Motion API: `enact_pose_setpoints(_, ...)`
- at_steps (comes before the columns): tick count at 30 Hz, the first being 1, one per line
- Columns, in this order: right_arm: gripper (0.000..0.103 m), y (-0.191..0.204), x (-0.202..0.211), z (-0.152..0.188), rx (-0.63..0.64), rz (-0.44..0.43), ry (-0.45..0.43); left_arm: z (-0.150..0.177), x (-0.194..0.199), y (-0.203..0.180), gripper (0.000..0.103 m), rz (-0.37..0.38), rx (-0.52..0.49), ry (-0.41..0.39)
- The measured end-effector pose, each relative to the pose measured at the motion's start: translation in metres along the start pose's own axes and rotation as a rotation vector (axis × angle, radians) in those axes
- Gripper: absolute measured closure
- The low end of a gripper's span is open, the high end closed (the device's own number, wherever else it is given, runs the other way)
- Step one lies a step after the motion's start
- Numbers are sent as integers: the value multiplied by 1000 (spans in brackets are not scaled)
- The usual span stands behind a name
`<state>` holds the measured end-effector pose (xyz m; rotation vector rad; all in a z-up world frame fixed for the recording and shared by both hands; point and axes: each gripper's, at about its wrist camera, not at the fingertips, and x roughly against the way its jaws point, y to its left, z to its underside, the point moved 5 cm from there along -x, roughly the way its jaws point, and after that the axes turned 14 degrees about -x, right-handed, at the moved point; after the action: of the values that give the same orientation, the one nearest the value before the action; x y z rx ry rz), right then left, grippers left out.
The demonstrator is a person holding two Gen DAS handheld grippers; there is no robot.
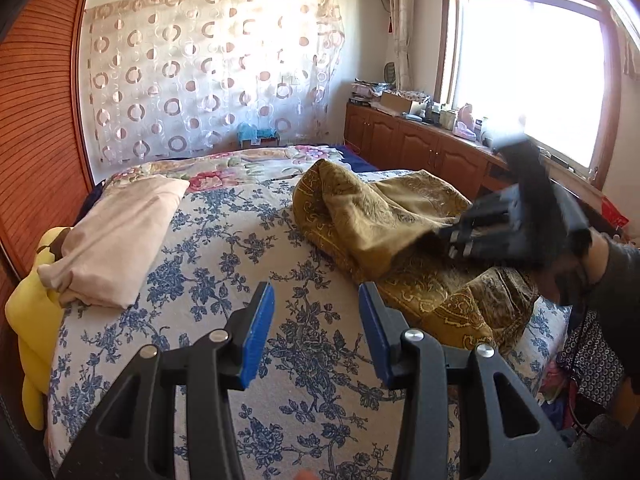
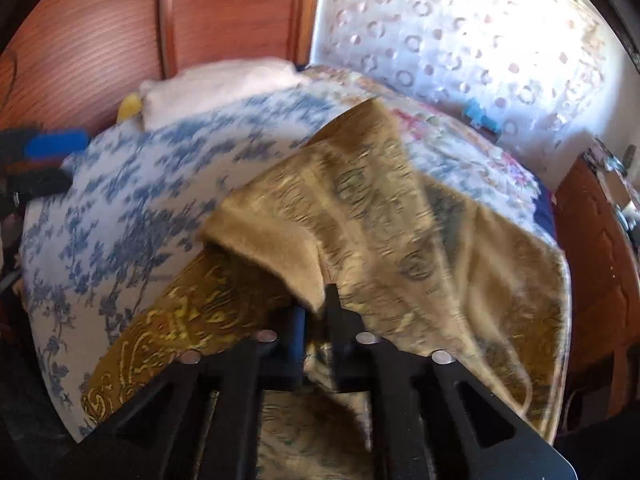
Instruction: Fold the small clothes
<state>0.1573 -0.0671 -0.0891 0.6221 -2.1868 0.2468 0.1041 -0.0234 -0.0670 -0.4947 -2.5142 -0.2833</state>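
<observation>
From the left wrist camera, the left gripper [image 1: 316, 332] hangs over the blue-flowered bedspread [image 1: 224, 248], its blue pads wide apart and holding nothing. To its right the golden cloth [image 1: 384, 216] lies bunched on the bed, with the right gripper [image 1: 460, 236] reaching into it. A folded pink cloth [image 1: 116, 236] rests near the headboard.

The right wrist camera, blurred, shows what that view hides: the right gripper [image 2: 316, 312] clamped on a fold of the golden cloth [image 2: 380, 216].
</observation>
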Motion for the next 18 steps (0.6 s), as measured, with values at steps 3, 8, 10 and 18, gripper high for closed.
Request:
enact_pose_setpoints(3,99,-33,26,-20,-76,58,-95,1,-2,-2,60,12,2,1)
enact_pose_setpoints(8,99,-114,56,-55,-219,198,-168,2,-3,-6,60,23,2,0)
enact_pose_setpoints(10,99,-147,58,-64,-278,251,-163,3,-4,-7,60,26,1,3)
enact_pose_setpoints(18,64,-233,38,-54,-477,381,-44,5,-9,-16,60,43,-16,16)
